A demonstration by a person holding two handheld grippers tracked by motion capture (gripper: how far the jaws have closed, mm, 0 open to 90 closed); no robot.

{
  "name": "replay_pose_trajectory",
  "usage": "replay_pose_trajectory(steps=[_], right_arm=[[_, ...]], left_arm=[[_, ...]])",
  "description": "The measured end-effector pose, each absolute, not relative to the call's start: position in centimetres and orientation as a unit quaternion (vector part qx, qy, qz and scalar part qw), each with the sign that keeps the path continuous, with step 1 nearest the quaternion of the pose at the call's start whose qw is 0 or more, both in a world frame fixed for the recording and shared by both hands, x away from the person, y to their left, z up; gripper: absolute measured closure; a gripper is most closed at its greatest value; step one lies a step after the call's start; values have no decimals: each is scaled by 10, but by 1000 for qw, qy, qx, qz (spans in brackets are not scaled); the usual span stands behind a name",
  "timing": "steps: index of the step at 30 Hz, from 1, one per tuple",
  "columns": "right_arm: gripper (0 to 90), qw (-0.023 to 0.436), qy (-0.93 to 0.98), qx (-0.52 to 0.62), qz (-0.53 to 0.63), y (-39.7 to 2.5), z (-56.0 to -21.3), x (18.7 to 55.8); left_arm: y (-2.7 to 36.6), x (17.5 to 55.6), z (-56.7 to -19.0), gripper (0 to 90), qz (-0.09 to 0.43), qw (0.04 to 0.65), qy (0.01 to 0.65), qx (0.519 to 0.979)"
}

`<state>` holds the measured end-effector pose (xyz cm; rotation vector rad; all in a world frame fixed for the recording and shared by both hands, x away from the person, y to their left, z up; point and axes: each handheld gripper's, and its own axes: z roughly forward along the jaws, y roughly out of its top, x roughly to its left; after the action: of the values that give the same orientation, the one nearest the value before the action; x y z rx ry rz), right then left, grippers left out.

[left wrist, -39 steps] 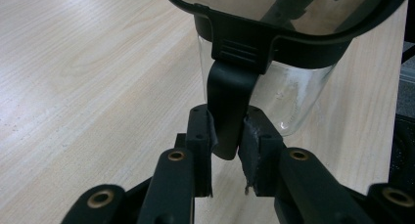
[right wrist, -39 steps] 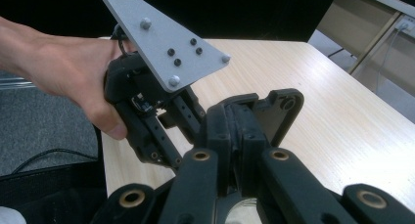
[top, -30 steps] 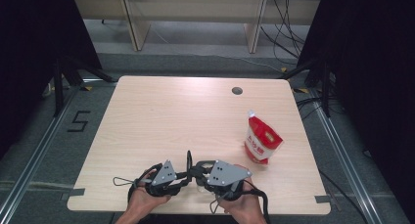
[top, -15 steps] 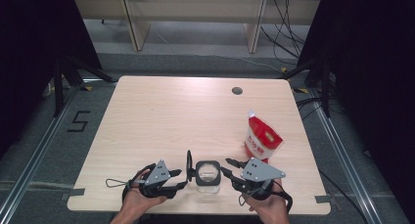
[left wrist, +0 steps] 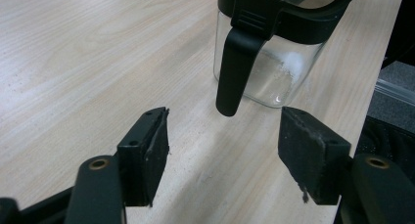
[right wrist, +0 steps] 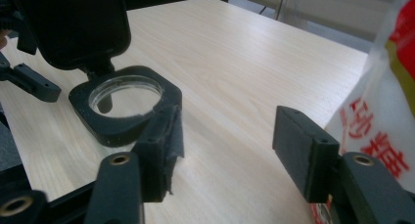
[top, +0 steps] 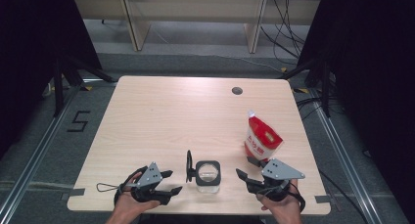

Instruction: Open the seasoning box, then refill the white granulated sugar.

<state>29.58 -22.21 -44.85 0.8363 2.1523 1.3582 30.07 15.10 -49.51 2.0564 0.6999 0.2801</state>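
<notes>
Glass jar (top: pixel 207 176) with black rim and hinged lid raised: rigid, fragile, slippery on the walls; best taken at the rim, near the front edge of the desk (top: pixel 161 116). Left hand-held gripper (top: pixel 169 182) and right hand-held gripper (top: pixel 246 168) both spread, empty, now farther from the jar than earlier, with the red pouch (top: pixel 262 138) just beyond the right.

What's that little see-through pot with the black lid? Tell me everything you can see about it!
The jar is small, with clear glass-like walls and a square black collar round its round mouth. Its black lid is flipped open and stands up on the jar's left side. Inside, a little white powder clings near the bottom. It stands upright on the wooden table near the front edge, between the left gripper and the right gripper. Both are open and neither touches it.
</notes>
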Motion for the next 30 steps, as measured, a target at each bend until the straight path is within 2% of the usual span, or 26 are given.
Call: replay_pose_trajectory(steps=[4, 8, 13, 19, 30], right_arm=[[378, 210, 777, 333, 491, -231, -455, 292], [358, 224, 773, 336, 490, -243, -461, 291], [349, 211, 765, 372, 481, -253, -466, 286], [317, 219, 765, 377, 475, -264, -470, 287], [275, 225, 755, 389, 478, -274, -476, 292]], left_arm=[[152, 298, -495, 316, 111, 466, 292, 828], [153, 297, -496, 270, 103, 460, 301, 829], [152, 296, -496, 229, 101, 460, 308, 827], [153, 292, -497, 169, 93, 456, 304, 831], [156, 291, -499, 183, 89, 451, 311, 832]])
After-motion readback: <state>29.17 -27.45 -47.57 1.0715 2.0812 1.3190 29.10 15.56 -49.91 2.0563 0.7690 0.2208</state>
